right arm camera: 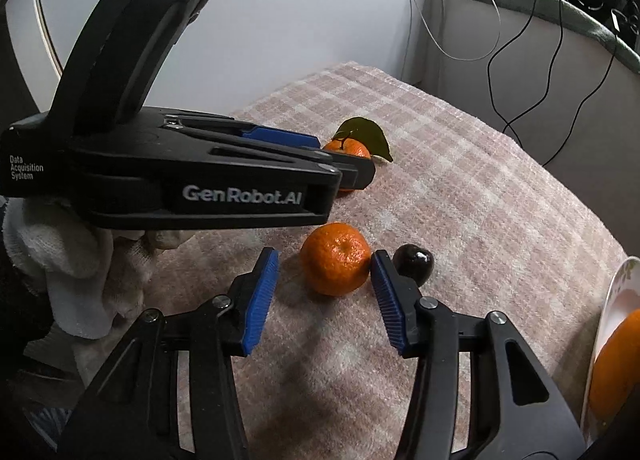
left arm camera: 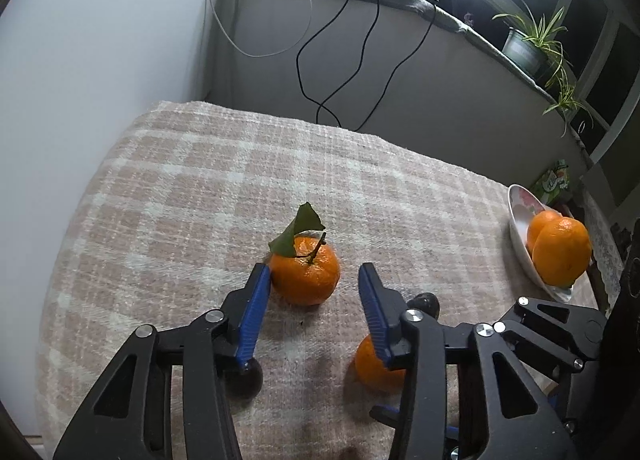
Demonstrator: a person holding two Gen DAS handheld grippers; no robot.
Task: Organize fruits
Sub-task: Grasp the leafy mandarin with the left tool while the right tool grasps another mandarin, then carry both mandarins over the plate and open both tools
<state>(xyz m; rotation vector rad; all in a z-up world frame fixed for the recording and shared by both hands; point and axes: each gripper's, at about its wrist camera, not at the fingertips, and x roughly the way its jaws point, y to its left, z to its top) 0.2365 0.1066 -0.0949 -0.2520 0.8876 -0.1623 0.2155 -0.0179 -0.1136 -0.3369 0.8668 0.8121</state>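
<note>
A leafy mandarin (left arm camera: 306,274) sits on the checked cloth between the tips of my open left gripper (left arm camera: 314,272), close to the left finger. It also shows in the right wrist view (right arm camera: 347,149), behind the left gripper (right arm camera: 352,170). A plain mandarin (right arm camera: 335,259) lies between the tips of my open right gripper (right arm camera: 325,260), touching the right finger; in the left wrist view it (left arm camera: 370,366) is partly hidden. A dark plum (right arm camera: 414,258) lies just right of it. A white plate (left arm camera: 520,236) holds two oranges (left arm camera: 560,250).
The pink checked cloth (left arm camera: 224,196) covers the table. Cables hang down the wall behind it. A potted plant (left arm camera: 528,44) stands on the sill at the right. A white towel (right arm camera: 76,260) lies at the left in the right wrist view.
</note>
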